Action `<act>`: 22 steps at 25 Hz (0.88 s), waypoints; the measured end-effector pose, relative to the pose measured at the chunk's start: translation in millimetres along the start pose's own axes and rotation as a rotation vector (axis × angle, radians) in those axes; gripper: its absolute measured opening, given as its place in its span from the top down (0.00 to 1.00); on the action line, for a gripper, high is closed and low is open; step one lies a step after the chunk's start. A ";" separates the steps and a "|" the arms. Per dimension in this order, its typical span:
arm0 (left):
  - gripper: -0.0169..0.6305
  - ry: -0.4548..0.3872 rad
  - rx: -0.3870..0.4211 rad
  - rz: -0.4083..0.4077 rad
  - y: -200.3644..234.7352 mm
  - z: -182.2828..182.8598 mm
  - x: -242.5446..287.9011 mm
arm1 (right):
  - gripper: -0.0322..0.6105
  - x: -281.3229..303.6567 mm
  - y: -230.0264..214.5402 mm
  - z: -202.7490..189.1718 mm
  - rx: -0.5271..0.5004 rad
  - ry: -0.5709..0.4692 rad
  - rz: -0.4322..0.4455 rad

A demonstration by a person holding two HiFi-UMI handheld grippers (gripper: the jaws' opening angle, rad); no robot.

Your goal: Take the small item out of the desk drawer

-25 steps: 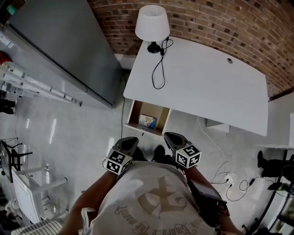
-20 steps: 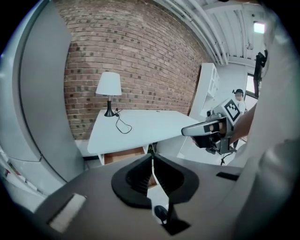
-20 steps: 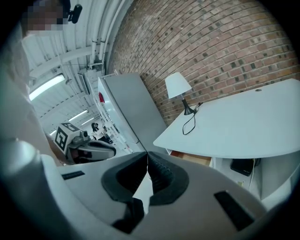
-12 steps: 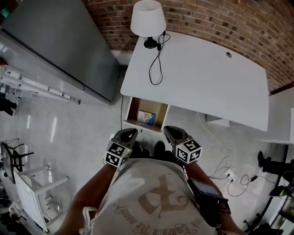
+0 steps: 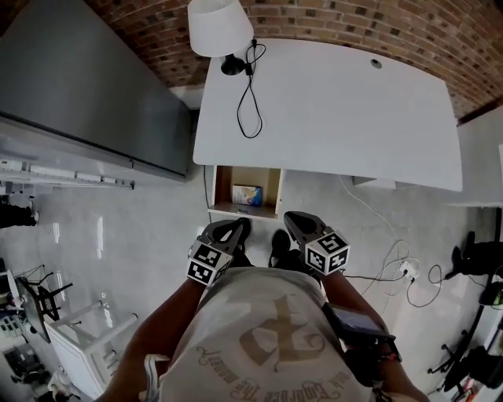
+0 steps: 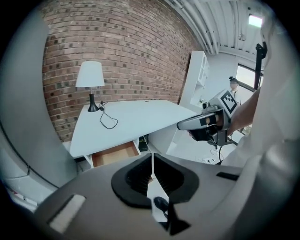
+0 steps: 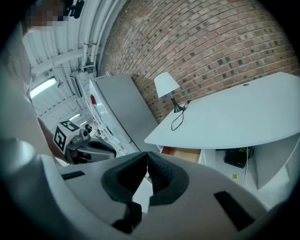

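The white desk [image 5: 346, 118] has its wooden drawer [image 5: 224, 188] pulled open at the left front. A small light-blue and white item [image 5: 247, 194] lies inside it. My left gripper [image 5: 238, 227] and right gripper [image 5: 291, 221] hover side by side close to my body, a short way in front of the drawer and apart from it. Both are shut with nothing between the jaws. In the left gripper view the left gripper [image 6: 152, 155] points at the open drawer [image 6: 115, 155]. In the right gripper view the right gripper [image 7: 147, 155] shows its pads pressed together, with the drawer [image 7: 182, 153] beyond.
A white-shaded lamp [image 5: 214, 17] with a black cord [image 5: 250, 94] stands on the desk's far left corner. A grey cabinet [image 5: 86, 94] flanks the desk on the left. Cables and a power strip [image 5: 405, 271] lie on the floor at right. A brick wall [image 6: 117, 51] backs the desk.
The head view has swung, so the desk and drawer now sit higher and more to the left. Both grippers stay shut and low near my body, slightly closer to the drawer.
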State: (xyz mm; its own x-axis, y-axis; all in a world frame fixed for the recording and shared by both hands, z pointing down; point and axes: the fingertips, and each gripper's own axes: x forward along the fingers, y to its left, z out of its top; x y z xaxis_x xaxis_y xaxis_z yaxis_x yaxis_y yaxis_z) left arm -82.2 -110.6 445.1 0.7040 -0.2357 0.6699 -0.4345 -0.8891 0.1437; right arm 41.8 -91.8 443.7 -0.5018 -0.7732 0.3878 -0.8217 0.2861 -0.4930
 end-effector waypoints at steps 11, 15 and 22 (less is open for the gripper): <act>0.95 0.103 0.164 -0.175 43.5 -18.3 21.6 | 0.94 25.9 9.3 -5.0 0.084 -0.051 -0.178; 0.91 0.129 0.223 -0.226 60.6 -27.1 27.7 | 0.94 31.0 15.7 -8.1 0.118 -0.076 -0.248; 0.77 0.188 0.348 -0.325 75.2 -35.1 35.8 | 0.94 33.8 20.9 -20.4 0.184 -0.120 -0.381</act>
State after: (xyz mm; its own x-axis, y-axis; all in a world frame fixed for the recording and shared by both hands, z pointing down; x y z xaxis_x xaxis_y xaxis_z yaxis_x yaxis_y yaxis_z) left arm -109.3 -172.1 505.4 0.6444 0.1210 0.7550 0.0257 -0.9903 0.1367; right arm 2.1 -100.5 462.4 -0.1283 -0.8675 0.4805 -0.8746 -0.1294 -0.4672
